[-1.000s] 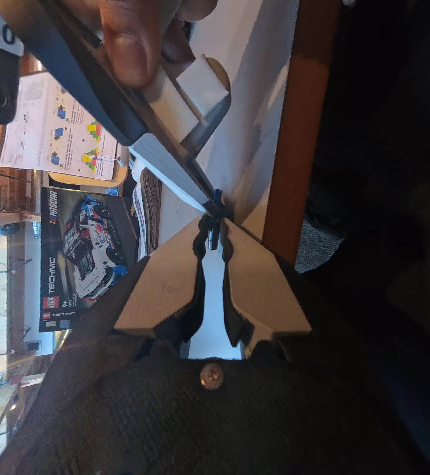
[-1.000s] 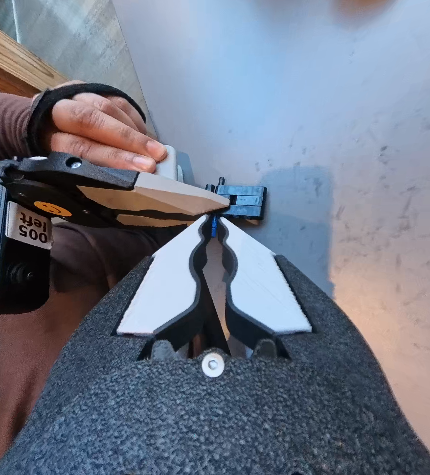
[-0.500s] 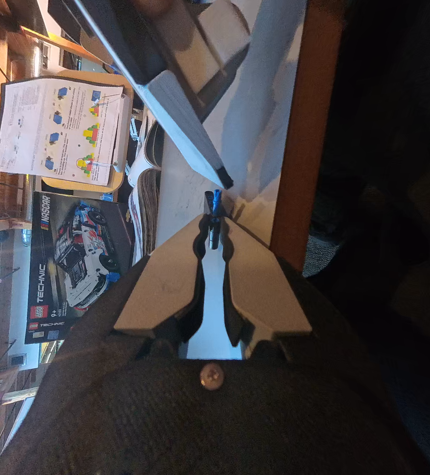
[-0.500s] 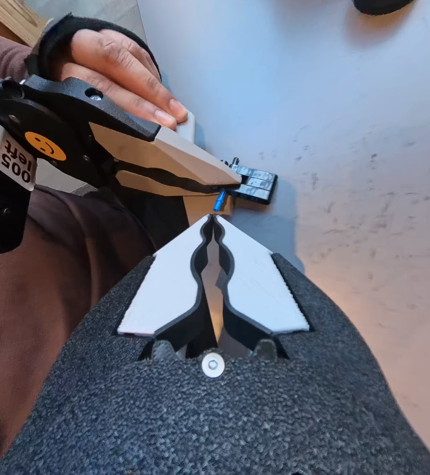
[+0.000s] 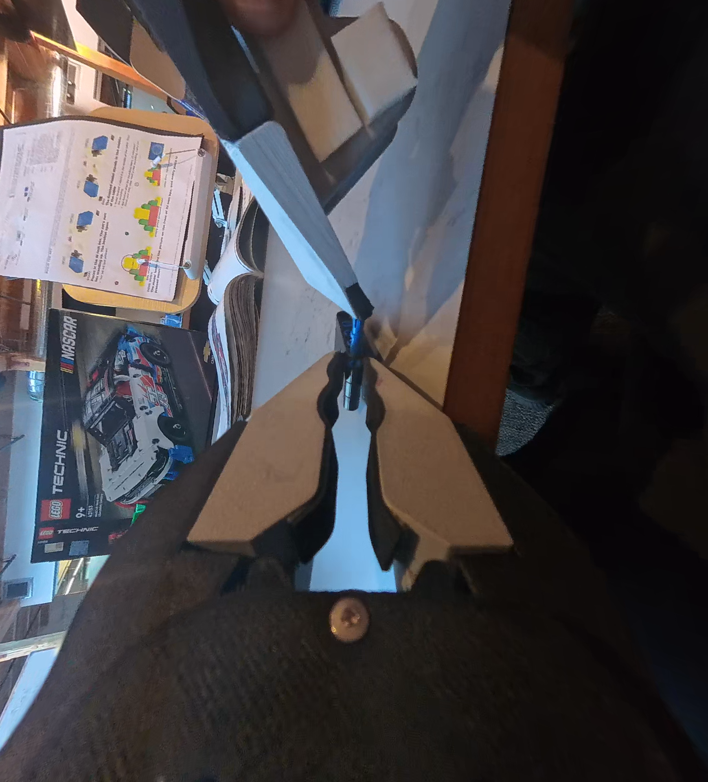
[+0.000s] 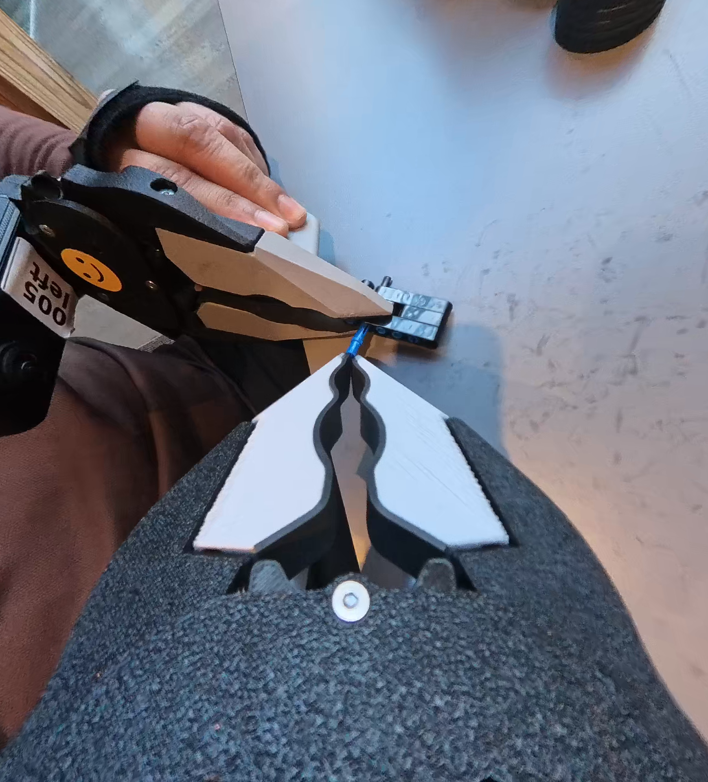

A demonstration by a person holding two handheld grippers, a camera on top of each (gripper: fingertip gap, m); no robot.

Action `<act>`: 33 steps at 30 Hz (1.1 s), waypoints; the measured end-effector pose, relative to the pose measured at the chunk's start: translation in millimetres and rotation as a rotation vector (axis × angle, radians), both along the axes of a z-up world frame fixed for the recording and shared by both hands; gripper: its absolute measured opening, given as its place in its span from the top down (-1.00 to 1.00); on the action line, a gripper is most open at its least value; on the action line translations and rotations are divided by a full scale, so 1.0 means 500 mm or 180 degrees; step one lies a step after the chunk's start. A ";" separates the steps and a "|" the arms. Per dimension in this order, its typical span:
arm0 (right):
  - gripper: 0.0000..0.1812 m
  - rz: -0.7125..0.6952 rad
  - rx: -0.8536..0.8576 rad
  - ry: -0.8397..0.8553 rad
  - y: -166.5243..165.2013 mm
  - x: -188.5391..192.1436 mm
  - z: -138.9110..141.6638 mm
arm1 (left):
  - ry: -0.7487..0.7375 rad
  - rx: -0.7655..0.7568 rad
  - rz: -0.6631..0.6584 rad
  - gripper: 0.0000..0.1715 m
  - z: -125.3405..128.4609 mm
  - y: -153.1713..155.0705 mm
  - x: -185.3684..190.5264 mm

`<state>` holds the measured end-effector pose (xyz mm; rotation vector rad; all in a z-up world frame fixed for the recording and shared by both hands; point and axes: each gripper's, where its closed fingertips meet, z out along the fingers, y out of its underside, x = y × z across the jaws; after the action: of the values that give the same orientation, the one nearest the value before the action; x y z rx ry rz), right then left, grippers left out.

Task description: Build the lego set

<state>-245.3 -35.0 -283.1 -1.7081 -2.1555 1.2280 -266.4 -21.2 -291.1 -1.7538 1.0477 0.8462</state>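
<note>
My left gripper [image 5: 352, 368] is shut on a stack of black Lego beams [image 6: 417, 317], held just above the white table [image 6: 555, 211]. It also shows in the right wrist view [image 6: 379, 319], coming in from the left. A small blue pin [image 6: 357, 340] sticks out of the stack's near side; it also shows in the left wrist view [image 5: 356, 334]. My right gripper [image 6: 350, 359] is shut, its tips touching the pin's free end. In the left wrist view the right gripper [image 5: 360, 304] comes down from above onto the pin.
A black tyre [image 6: 601, 25] lies at the far edge of the table. A Lego box [image 5: 119, 431], an instruction sheet on a clipboard [image 5: 90, 203] and an open booklet [image 5: 238, 338] stand at the back. The table's wooden edge [image 5: 491, 254] is close by. A hand [image 6: 208, 169] holds the left gripper. Both grippers' tips are close together, under 4 cm apart.
The right gripper held the pin at the beams, then drew back leaving the pin in the stack. Now its shut tips are back at the pin's end. The left gripper tilted slightly.
</note>
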 end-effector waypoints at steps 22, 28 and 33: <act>0.19 0.0120 -0.0193 0.0622 0.023 -0.026 0.054 | 0.0056 0.0080 -0.0432 0.93 0.004 -0.015 0.002; 0.27 0.0792 0.0540 0.0359 0.002 -0.034 -0.025 | 0.0316 0.0210 -0.0812 0.93 0.006 -0.016 0.018; 0.20 0.1113 0.0429 0.0381 -0.026 -0.031 -0.023 | 0.0545 0.0283 -0.0813 0.93 0.009 -0.019 0.014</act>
<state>-260.6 -47.8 -294.5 -1.2084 -2.4688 1.1895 -259.2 -30.9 -286.4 -1.4555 1.2952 0.8770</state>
